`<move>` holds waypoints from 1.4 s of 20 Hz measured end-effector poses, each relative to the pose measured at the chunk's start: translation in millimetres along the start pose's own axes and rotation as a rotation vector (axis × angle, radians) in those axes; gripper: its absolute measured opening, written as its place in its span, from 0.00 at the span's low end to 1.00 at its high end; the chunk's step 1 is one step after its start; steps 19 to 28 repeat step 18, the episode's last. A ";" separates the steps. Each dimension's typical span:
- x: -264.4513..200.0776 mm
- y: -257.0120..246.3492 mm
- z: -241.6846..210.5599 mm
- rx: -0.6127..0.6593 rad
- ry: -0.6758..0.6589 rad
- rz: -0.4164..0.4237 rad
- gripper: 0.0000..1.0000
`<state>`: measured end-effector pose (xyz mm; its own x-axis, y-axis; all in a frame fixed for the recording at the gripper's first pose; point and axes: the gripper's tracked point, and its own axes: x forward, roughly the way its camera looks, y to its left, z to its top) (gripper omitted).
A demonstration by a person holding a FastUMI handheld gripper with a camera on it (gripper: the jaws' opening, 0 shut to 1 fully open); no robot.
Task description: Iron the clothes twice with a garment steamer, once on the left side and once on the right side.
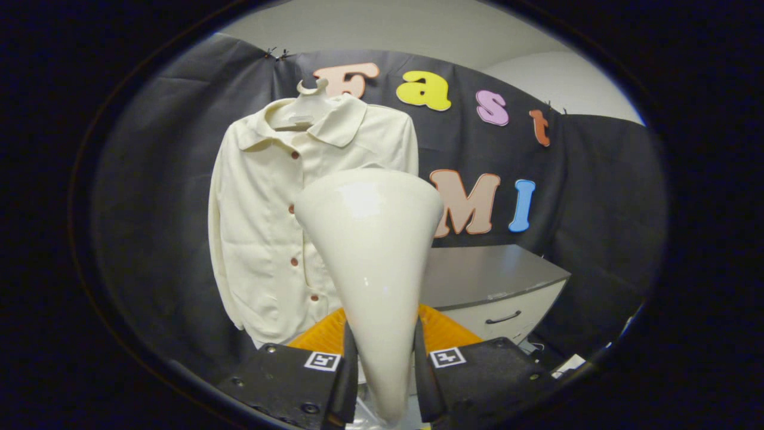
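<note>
The gripper (382, 373) sat at the bottom centre of the frame with its two fingers (348, 370) pressed against either side of the narrow lower end of the garment steamer (373, 251), clenched on it; the steamer was a glossy cream cone that widened upward from the jaws to a broad rounded head in the middle of the frame, held upright; a square marker (323, 361) showed on each finger block beside the cone. Just behind the fingers lay an orange ribbed surface (441, 331); right of that, in the lower right, stood a white cabinet (507, 298) with a grey top and a dark drawer handle. Beyond the steamer, left of centre, the cream shirt (262, 221) hung on a pale hanger (304, 107) against the black cloth wall (597, 197), buttoned down the front, its right edge hidden behind the steamer head; whether the head touched the cloth I could not tell.
</note>
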<state>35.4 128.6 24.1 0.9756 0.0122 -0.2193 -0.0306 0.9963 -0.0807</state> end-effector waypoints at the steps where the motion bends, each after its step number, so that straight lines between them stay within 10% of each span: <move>1: -5.0 -5.5 1.2 0.006 -0.011 -0.001 0.40; 28: -33.5 -65.3 -34.1 -0.083 -0.031 0.073 0.40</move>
